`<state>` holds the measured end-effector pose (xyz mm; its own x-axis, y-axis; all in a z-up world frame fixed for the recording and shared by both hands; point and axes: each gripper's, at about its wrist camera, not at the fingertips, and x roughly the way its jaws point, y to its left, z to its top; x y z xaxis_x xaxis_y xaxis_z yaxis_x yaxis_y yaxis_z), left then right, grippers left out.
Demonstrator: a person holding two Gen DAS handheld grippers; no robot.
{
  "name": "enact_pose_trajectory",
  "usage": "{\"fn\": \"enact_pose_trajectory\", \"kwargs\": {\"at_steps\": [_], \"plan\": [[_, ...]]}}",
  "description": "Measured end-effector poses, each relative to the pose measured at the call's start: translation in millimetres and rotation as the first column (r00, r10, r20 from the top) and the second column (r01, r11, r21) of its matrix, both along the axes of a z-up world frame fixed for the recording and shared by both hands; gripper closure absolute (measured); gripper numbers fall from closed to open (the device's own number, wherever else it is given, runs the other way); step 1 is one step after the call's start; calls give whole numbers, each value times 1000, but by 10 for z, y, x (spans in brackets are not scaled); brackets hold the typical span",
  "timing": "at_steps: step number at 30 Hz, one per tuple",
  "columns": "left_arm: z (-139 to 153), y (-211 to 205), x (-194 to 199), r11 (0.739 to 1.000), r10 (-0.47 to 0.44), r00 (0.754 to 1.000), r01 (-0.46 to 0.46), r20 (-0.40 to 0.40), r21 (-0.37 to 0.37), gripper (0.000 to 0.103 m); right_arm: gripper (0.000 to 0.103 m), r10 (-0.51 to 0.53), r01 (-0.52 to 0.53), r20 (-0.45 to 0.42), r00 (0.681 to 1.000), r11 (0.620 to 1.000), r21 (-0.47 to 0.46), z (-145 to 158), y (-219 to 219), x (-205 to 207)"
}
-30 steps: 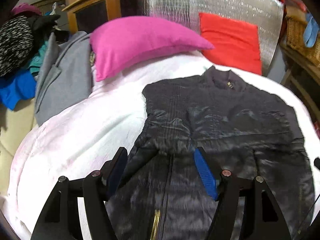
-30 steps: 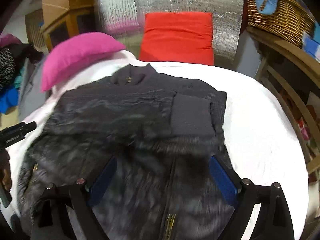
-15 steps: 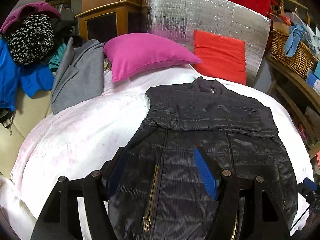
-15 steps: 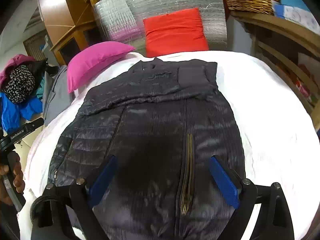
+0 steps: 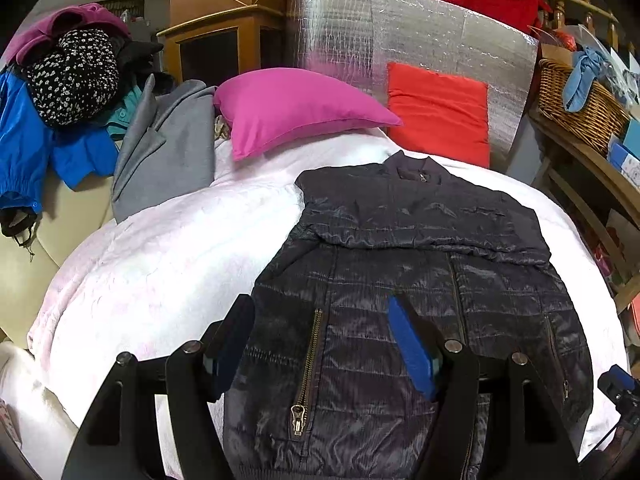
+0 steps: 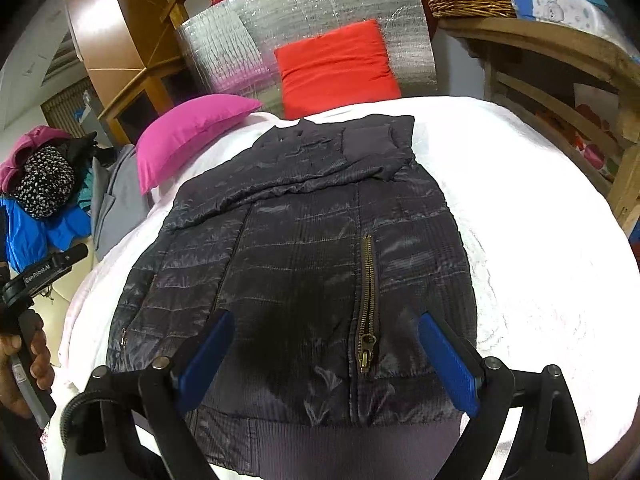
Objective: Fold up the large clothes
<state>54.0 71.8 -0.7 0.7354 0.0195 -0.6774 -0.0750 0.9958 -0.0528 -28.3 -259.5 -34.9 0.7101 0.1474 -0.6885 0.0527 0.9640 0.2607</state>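
Dark quilted jacket [image 5: 420, 280] lies flat, front up, on the white bed cover [image 5: 168, 264], collar toward the head edge, ribbed hem at the foot edge; sleeves look folded across the chest, though the fisheye blurs this. Left gripper [image 5: 320, 340] hangs over the hem's left part, jaws apart, gripping nothing. Right gripper [image 6: 328, 356] over the hem's right part, likewise released. Pink pillow [image 5: 296, 108] and red pillow [image 5: 440, 112] sit at the head edge.
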Motion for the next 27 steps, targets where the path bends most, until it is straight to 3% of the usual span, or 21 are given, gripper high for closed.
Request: {"fn": "enact_pose_trajectory", "kwargs": {"at_steps": [27], "plan": [[-298, 186, -131, 999, 36, 997, -38, -63, -30, 33, 8, -83, 83, 11, 996, 996, 39, -131, -109, -391]]}}
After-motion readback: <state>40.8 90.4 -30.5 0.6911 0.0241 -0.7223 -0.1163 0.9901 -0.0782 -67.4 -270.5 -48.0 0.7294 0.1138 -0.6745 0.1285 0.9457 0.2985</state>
